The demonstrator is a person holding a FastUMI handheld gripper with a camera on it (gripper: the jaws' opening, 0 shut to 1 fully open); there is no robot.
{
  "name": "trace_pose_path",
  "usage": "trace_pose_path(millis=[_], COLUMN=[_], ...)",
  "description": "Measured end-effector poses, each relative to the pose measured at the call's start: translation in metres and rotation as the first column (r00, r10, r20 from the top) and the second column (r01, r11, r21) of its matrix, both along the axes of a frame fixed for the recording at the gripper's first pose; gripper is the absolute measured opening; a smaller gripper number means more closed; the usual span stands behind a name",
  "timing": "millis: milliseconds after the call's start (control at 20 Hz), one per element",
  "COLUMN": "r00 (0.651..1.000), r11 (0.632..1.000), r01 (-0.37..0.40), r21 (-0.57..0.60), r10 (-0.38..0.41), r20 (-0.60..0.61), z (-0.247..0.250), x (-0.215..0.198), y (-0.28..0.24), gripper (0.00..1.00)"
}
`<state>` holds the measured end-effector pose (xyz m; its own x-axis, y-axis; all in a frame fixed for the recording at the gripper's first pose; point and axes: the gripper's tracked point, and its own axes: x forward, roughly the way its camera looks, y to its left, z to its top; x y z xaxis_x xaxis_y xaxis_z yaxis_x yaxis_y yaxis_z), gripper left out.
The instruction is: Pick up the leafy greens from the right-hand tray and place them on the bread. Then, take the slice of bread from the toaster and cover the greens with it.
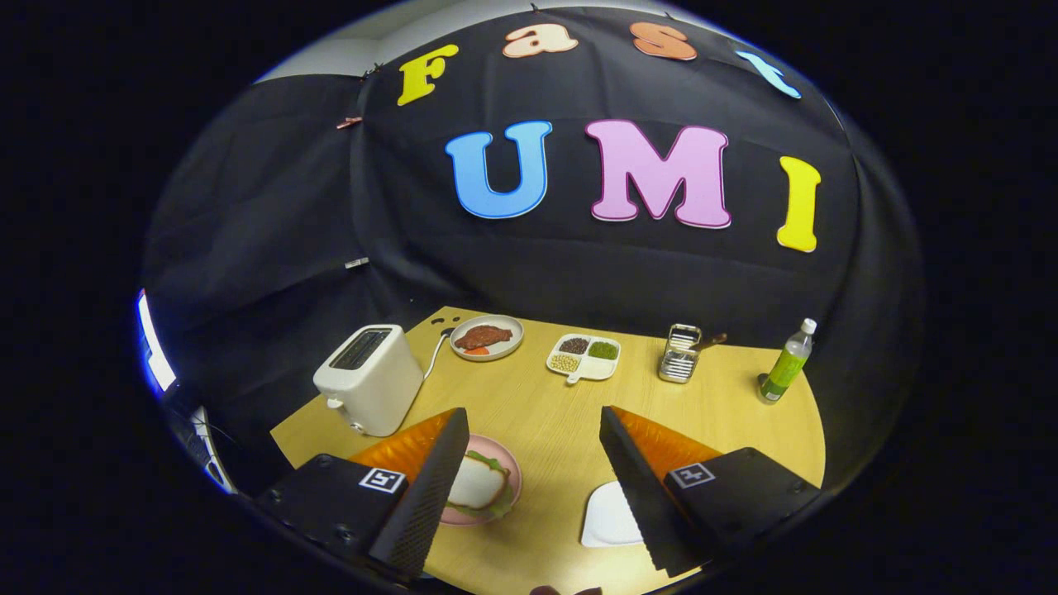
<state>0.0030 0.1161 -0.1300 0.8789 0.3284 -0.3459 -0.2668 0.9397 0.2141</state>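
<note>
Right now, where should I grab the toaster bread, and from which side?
Come from straight above the toaster: its slot faces up, so probably only the slice's top edge can be pinched, one finger on each flat face. The slot looks dark, and the slice can't be made out yet. The gripper is open, over the pink plate.
</note>
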Motion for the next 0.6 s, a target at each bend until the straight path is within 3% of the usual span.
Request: trace_pose_path(millis=[300, 600], r00=[0.993, 0.967], r11=[0.996, 0.993], r01=[0.0, 0.078], r21=[-0.086, -0.084], r10=[0.01, -0.055], r20=[0.114, 0.248], z=[0.035, 0.063], x=[-0.01, -0.017], y=[-0.023, -0.036], gripper=[0.99, 0.96])
